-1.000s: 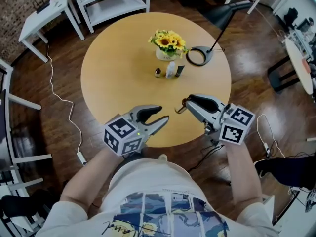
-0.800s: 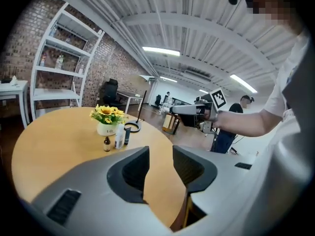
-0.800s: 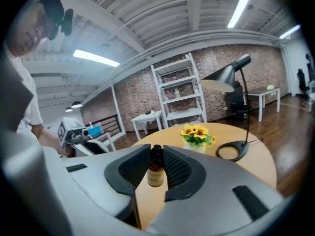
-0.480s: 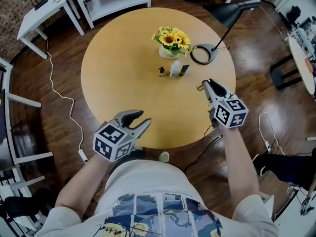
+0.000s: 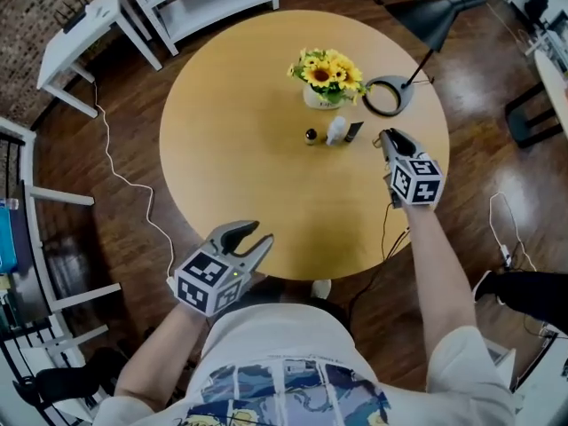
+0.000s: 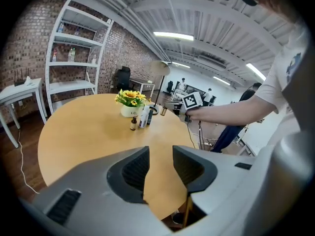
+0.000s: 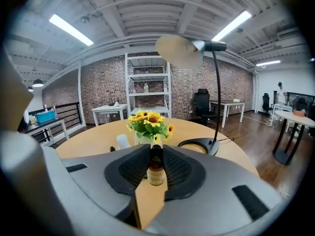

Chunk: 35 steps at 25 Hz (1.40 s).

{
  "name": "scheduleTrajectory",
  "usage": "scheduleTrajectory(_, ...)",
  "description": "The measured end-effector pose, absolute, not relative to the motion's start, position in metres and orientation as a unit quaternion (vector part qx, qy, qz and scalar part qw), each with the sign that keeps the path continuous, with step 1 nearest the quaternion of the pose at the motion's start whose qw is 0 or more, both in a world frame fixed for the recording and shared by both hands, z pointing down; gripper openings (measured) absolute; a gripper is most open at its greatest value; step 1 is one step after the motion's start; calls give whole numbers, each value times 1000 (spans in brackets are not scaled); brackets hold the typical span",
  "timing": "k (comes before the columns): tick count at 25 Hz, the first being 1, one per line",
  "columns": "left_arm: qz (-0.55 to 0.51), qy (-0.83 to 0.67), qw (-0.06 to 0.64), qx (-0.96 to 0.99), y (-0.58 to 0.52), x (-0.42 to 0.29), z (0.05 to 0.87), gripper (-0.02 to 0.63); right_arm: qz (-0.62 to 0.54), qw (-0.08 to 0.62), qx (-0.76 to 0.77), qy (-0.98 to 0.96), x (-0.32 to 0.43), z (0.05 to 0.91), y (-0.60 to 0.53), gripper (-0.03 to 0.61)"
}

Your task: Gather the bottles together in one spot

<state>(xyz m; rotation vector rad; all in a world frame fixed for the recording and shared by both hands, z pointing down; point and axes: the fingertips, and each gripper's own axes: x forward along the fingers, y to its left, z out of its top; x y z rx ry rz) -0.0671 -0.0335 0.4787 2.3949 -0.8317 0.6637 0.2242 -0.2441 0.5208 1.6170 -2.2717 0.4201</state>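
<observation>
Jaws of right gripper (image 7: 156, 154) pressed tight on a little brown bottle (image 7: 156, 170), upright, over the tabletop (image 5: 240, 149) near the lamp base (image 5: 388, 96). Close by, side by side in front of the sunflower pot (image 5: 324, 82): dark bottle (image 5: 311, 136), white bottle (image 5: 335, 130), black tube (image 5: 353, 132). Jaws of left gripper (image 5: 257, 236) a little apart, nothing in them, at the near tabletop edge.

No legible text: print on vase (image 6: 129, 111), label on bottle (image 7: 156, 170) both too blurred.
</observation>
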Motion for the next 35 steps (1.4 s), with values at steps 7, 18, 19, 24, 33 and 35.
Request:
scheduleTrajectory(7, 248, -299, 279, 878, -42, -74, 495, 153, 146, 180, 575, -785, 217, 575, -280, 75)
scheduleTrajectory(18, 256, -301, 291, 871, -49, -80, 511, 153, 156, 190, 598, -763, 225, 617, -301, 77)
scheduleTrajectory(19, 257, -300, 292, 871, -50, -79, 512, 153, 152, 189, 599, -763, 224, 617, -301, 77)
scheduleTrajectory(24, 257, -294, 295, 872, -54, -70, 515, 153, 141, 191, 612, -754, 226, 620, -298, 94)
scheduleTrajectory(33, 267, -281, 291, 875, -52, -55, 516, 153, 145, 175, 611, -759, 231, 612, -295, 160)
scheduleTrajectory(35, 268, -282, 287, 876, -52, -53, 516, 153, 142, 168, 611, -760, 232, 603, -291, 160)
